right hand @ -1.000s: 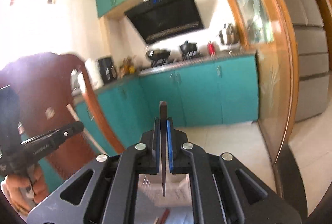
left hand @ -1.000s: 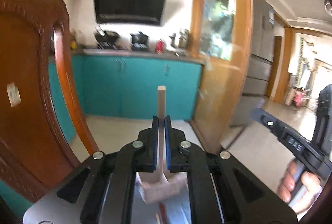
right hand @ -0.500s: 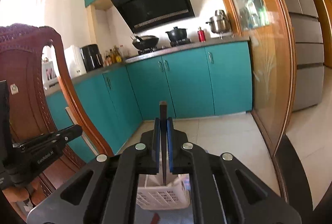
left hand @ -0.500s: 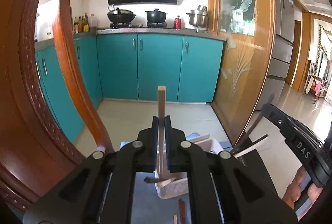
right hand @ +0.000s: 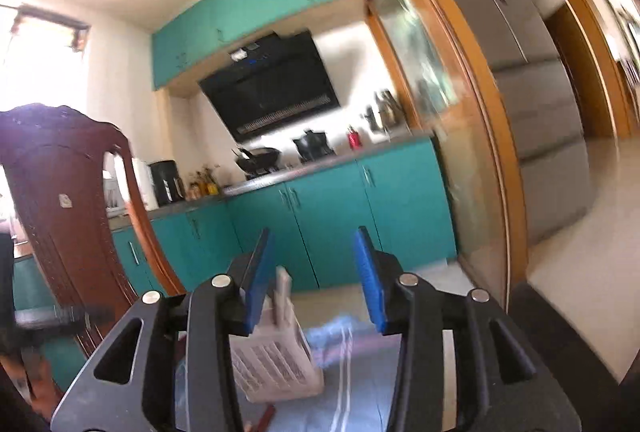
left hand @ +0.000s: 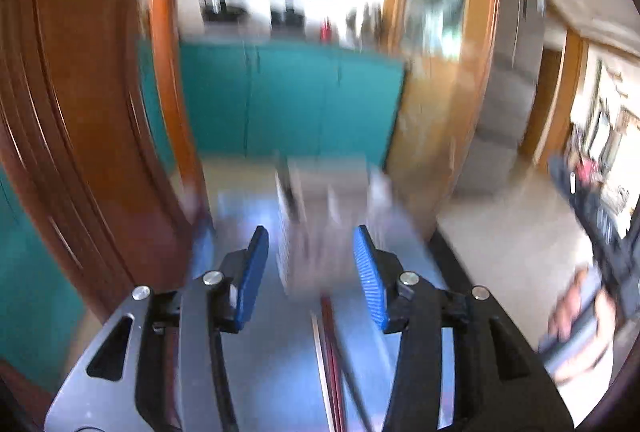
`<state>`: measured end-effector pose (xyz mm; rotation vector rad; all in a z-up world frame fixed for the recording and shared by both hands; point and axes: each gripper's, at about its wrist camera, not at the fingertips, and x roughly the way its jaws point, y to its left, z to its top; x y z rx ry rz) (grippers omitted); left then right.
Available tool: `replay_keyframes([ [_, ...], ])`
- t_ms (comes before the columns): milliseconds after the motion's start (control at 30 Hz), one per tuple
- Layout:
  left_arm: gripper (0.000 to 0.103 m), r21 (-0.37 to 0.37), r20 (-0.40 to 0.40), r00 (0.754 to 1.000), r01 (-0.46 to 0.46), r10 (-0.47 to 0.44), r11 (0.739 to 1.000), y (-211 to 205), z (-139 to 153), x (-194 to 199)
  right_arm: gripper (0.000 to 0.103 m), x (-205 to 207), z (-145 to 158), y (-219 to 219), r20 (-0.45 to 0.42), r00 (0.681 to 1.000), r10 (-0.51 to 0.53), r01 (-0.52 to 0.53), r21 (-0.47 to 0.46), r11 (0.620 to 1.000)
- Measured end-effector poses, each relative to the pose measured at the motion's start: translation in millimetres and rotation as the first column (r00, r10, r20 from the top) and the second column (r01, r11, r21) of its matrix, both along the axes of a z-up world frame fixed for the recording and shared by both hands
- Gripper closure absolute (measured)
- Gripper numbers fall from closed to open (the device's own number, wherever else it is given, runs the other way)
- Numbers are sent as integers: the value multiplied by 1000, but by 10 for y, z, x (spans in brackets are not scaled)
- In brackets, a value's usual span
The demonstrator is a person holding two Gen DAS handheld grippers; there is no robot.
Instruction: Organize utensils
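Nearest in the left wrist view, the left gripper point(left hand: 308, 264) is seen with its blue-padded jaws spread wide and nothing between them; in the right wrist view the right gripper point(right hand: 314, 274) is likewise held wide apart and empty. Just beyond the left jaws, long thin dark red and pale chopsticks point(left hand: 330, 360) are seen lying on the blue-grey table surface point(left hand: 260, 372), running away from the camera; heavy blur prevents a count. They are judged to be light, stiff and slender, smooth enough to roll or slip, so a grasp across the middle of the shaft, with the pads square to it, is thought safest. A little farther, the white slotted plastic utensil basket point(right hand: 276, 364) is seen standing on the table, below and slightly left of the right jaws, with a pale wooden stick point(right hand: 282, 294) standing up in it; what else it holds cannot be told. The basket looks light and easily tipped or pushed, so anything lowered in is best set down gently. To the left, the carved brown wooden chair back point(right hand: 64, 216) is seen, and beyond it the teal kitchen cabinets point(right hand: 332, 212), the black range hood point(right hand: 272, 88) and, far right, the grey refrigerator point(right hand: 532, 104).
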<state>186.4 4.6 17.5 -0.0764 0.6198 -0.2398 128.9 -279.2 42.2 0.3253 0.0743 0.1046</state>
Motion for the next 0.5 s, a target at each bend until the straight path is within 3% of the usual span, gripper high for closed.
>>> replay_keyframes([
  [33, 58, 6, -81, 997, 12, -12, 1000, -52, -245, 49, 61, 80, -110, -28, -51, 999, 19, -19, 12, 1000],
  [100, 58, 8, -258, 966, 30, -27, 1000, -169, -780, 141, 61, 289, -389, -46, -179, 981, 74, -68, 42, 997],
  [167, 58, 16, -356, 934, 35, -27, 999, -259, -1158, 173, 61, 544, -665, 13, -350, 930, 114, -102, 53, 993],
  [200, 58, 28, -389, 921, 28, -15, 999, -294, -1316, 175, 61, 686, -811, 53, -437, 884, 163, -138, 89, 986],
  [300, 66, 32, -436, 900, 11, 4, 999, -316, -1537, 193, 61, 893, -1058, 221, -555, 777, 297, -244, 170, 955],
  [433, 66, 64, -417, 909, 24, 5, 998, -376, -1535, 183, 61, 943, -1239, 471, -645, 714, 271, -279, 93, 956],
  [500, 66, 114, -404, 915, 45, 5, 993, -491, -1530, 203, 61, 960, -1290, 523, -661, 694, 285, -286, 110, 952],
])
